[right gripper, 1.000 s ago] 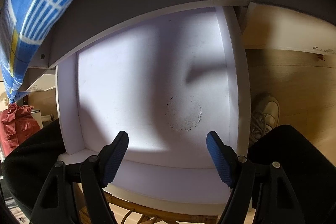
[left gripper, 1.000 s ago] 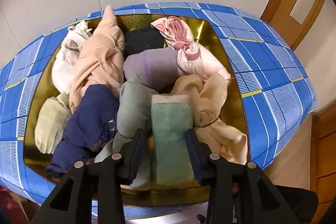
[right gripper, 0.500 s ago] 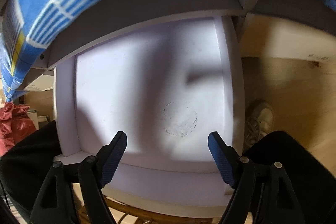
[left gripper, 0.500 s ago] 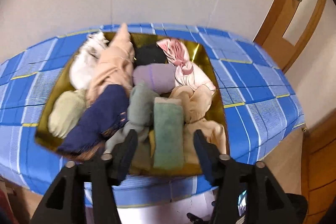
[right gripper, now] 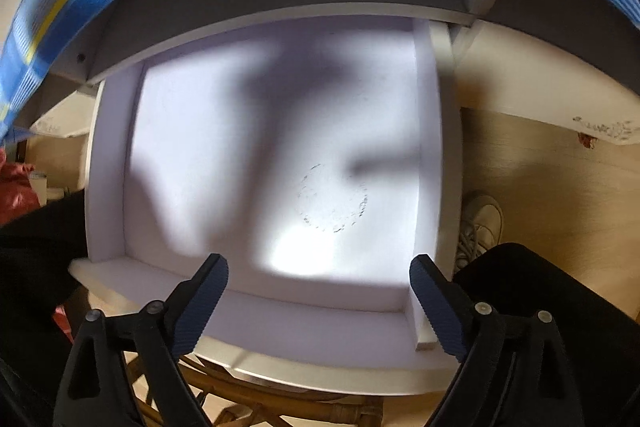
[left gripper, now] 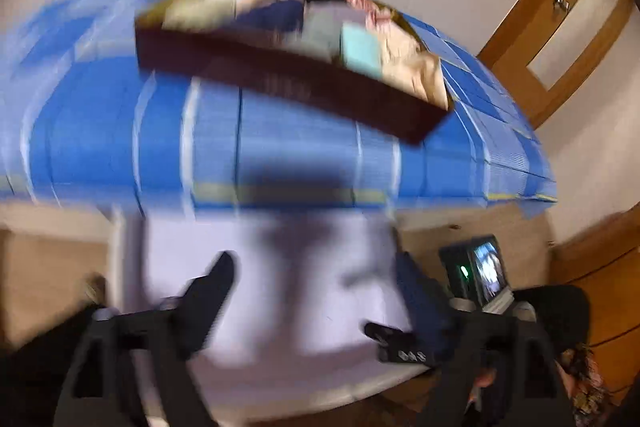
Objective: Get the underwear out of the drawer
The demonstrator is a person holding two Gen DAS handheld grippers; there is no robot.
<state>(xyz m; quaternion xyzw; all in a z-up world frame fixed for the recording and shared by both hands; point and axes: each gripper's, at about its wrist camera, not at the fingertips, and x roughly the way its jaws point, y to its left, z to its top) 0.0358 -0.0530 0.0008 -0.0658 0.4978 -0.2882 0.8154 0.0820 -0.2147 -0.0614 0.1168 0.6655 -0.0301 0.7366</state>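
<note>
Several rolled pieces of underwear (left gripper: 360, 47) in peach, white, navy, grey and mint lie packed together in a dark box (left gripper: 288, 83) with a gold lining, though motion blur smears their outlines. That box stands on a blue checked cloth (left gripper: 280, 147) covering the tabletop, with a pale wall and a wooden door frame (left gripper: 560, 39) beyond it. Below the box, under the tabletop's edge, a white drawer (right gripper: 280, 167) is pulled out, and its floor shows only shadows and a faint ring-shaped mark (right gripper: 332, 199). Left tongs (left gripper: 316, 291) hang over that drawer, below the box, jaws spread wide and grasping nothing. Right tongs (right gripper: 320, 287) hover above the drawer's near wall, likewise released, with blue ribbed pads (right gripper: 200, 307) well apart. To the right of the drawer a pale shoe (right gripper: 480, 227) rests on the wooden floor (right gripper: 540, 187), and dark-clothed legs (right gripper: 540, 299) flank the drawer's front.
</note>
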